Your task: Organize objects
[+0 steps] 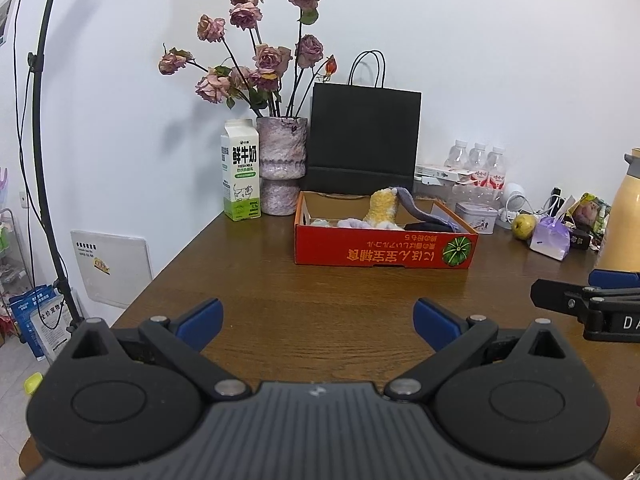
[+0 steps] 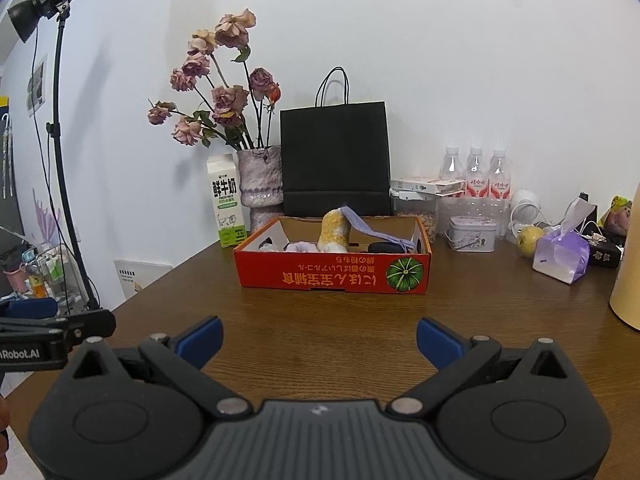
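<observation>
Our left gripper (image 1: 318, 322) and right gripper (image 2: 319, 340) are spread, empty. The yellow fuzzy sock (image 2: 335, 230) in the red box (image 2: 332, 276) looks soft and light; we pinch its upright cuff.

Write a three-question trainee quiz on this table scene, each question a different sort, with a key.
1. True or false: the left gripper and the right gripper are both open and hold nothing.
2. Multiple choice: what stands directly left of the mottled pink ceramic vase of dried roses? A) a green-and-white milk carton B) a black paper bag with handles C) three clear water bottles
3. Fill in: the fuzzy yellow-and-white sock stands inside the shallow red ____ box on the brown wooden table.

Key: 1 true; 2 A; 3 cardboard.
</observation>
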Demonstrator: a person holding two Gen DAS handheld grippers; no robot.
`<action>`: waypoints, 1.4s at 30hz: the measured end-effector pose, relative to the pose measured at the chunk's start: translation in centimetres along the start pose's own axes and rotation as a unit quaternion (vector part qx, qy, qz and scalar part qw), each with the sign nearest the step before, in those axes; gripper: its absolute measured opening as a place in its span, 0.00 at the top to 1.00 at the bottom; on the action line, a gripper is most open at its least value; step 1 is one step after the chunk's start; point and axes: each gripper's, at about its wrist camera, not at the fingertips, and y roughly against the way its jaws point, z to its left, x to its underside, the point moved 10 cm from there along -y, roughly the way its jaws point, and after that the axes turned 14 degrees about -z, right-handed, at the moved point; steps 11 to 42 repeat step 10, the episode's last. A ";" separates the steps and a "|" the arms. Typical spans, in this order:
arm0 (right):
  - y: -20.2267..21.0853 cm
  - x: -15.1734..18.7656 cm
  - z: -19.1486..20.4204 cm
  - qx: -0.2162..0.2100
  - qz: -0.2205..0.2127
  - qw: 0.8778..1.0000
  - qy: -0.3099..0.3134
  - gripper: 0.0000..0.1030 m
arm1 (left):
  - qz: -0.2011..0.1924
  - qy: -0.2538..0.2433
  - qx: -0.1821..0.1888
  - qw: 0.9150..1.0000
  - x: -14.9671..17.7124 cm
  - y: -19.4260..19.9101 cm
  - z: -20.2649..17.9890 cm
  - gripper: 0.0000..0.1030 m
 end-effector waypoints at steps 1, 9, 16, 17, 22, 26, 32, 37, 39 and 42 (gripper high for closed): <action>0.0 0.0 0.0 0.000 0.000 1.000 0.000 0.00 | 0.001 0.000 0.000 1.000 0.0 0.0 0.0 0.00; 0.0 0.0 0.0 0.000 0.000 1.000 0.000 0.00 | 0.001 0.000 0.012 1.000 0.0 0.1 -0.4 0.00; 0.1 0.0 0.0 0.000 0.000 1.000 0.000 0.00 | 0.001 -0.001 0.013 1.000 0.0 0.1 -0.5 0.00; 0.1 0.0 0.0 0.000 0.000 1.000 0.000 0.00 | 0.001 -0.001 0.013 1.000 0.0 0.1 -0.5 0.00; 0.1 0.0 0.0 0.000 0.000 1.000 0.000 0.00 | 0.001 -0.001 0.013 1.000 0.0 0.1 -0.5 0.00; 0.1 0.0 0.0 0.000 0.000 1.000 0.000 0.00 | 0.001 -0.001 0.013 1.000 0.0 0.1 -0.5 0.00; 0.1 0.0 0.0 0.000 0.000 1.000 0.000 0.00 | 0.001 -0.001 0.013 1.000 0.0 0.1 -0.5 0.00; 0.1 0.0 0.0 0.000 0.000 1.000 0.000 0.00 | 0.001 -0.001 0.013 1.000 0.0 0.1 -0.5 0.00; 0.1 0.0 0.0 0.000 0.000 1.000 0.000 0.00 | 0.001 -0.001 0.013 1.000 0.0 0.1 -0.5 0.00; 0.1 0.0 0.0 0.000 0.000 1.000 0.000 0.00 | 0.001 -0.001 0.013 1.000 0.0 0.1 -0.5 0.00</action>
